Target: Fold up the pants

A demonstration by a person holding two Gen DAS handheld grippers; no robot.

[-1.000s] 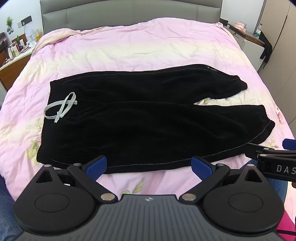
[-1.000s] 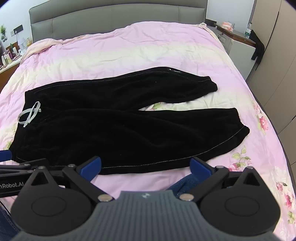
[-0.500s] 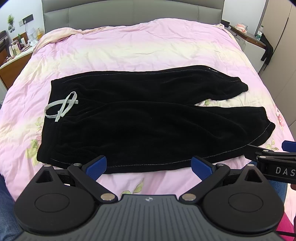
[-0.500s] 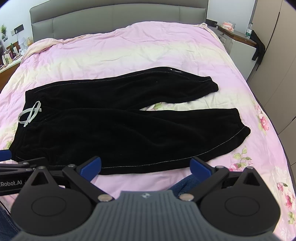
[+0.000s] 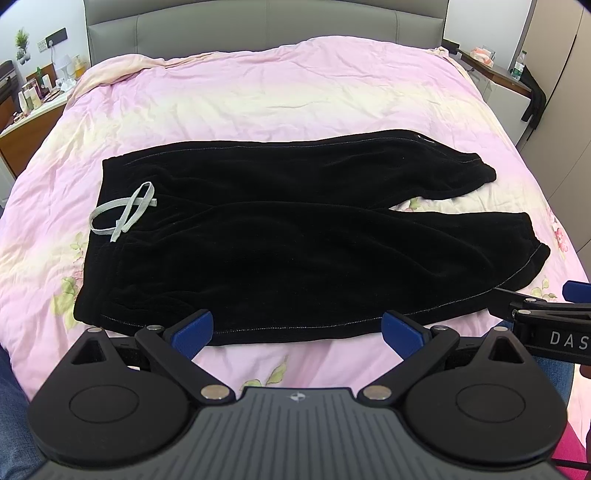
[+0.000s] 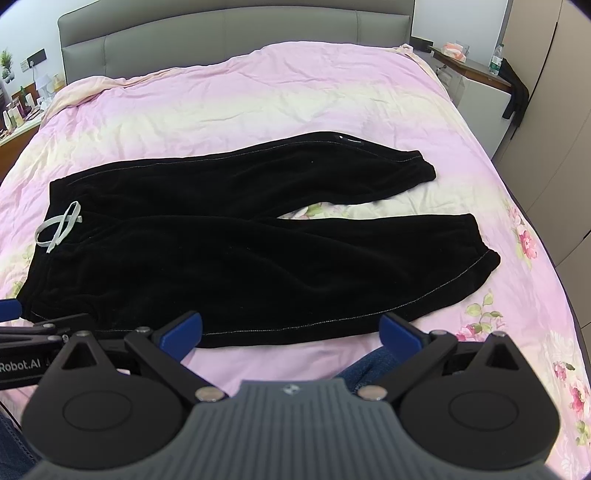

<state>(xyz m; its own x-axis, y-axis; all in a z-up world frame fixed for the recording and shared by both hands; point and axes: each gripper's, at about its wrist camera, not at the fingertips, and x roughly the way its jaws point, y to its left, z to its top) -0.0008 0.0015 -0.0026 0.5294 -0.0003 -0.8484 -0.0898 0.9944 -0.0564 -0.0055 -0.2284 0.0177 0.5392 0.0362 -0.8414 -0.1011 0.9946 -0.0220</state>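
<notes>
Black pants [image 5: 295, 243] lie flat on the pink bed, waistband at the left with a grey drawstring [image 5: 123, 212], both legs running right, cuffs apart. They also show in the right wrist view [image 6: 240, 251]. My left gripper [image 5: 297, 328] is open and empty, just above the near hem of the pants. My right gripper [image 6: 291, 328] is open and empty, at the near edge of the lower leg. The right gripper's side [image 5: 546, 321] shows in the left wrist view near the lower cuff.
The pink floral duvet [image 5: 277, 99] covers the bed up to a grey headboard [image 5: 258, 26]. A nightstand with bottles [image 5: 33, 99] stands at the left, a white cabinet [image 6: 476, 85] and wardrobe doors at the right. The person's jeans [image 6: 369, 363] show at the near edge.
Both grippers have drifted slightly; the view shifts a little downward. The pants have not moved and both grippers stay open.
</notes>
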